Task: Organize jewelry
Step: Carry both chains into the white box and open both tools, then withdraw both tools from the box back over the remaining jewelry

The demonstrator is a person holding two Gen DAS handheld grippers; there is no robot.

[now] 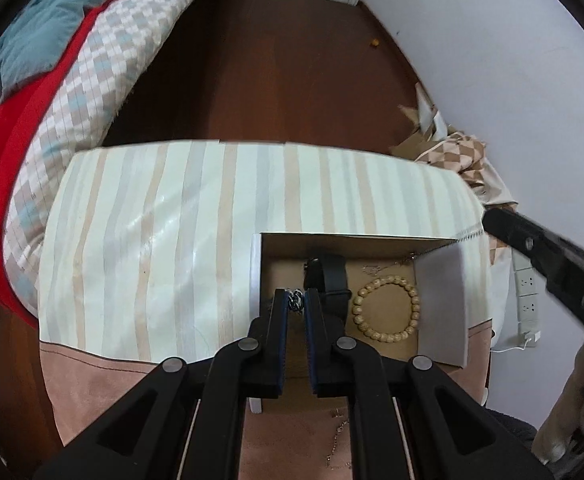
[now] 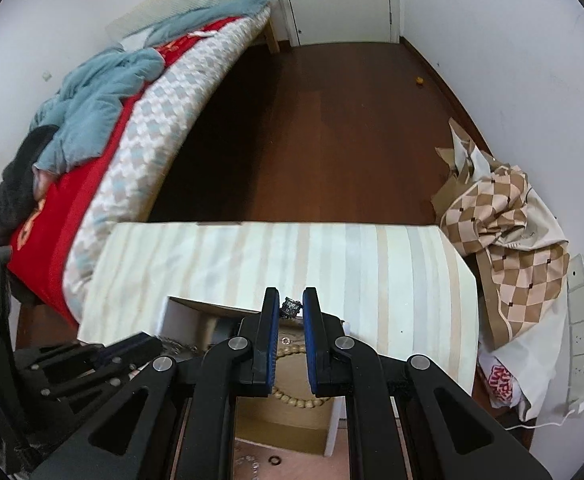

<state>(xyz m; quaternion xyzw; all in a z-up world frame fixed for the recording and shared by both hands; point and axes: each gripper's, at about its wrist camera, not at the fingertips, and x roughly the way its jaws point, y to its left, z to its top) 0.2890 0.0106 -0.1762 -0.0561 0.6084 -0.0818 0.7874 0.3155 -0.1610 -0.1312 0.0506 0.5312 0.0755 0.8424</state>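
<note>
- The left gripper (image 1: pixel 296 300) had its jaws clamped on a small silver chain (image 1: pixel 295 299), held just above the near left corner of the open cardboard box (image 1: pixel 439 304).
- The right gripper (image 2: pixel 290 307) also had its jaws nearly together, pinching a small silver piece (image 2: pixel 292 306) over the far edge of the same box.
- Already in the box, to the right of the left jaws, lay a wooden bead bracelet (image 1: pixel 385 306); a black watch (image 1: pixel 329 276) lay just beyond them.
- On the counter (image 1: pixel 152 240), below the right jaws and outside the box, a small ring (image 2: pixel 274 460) and a thin chain (image 1: pixel 337 440) were left.
- I judge the task about half done: two pieces to drop, some pieces to collect.
</note>
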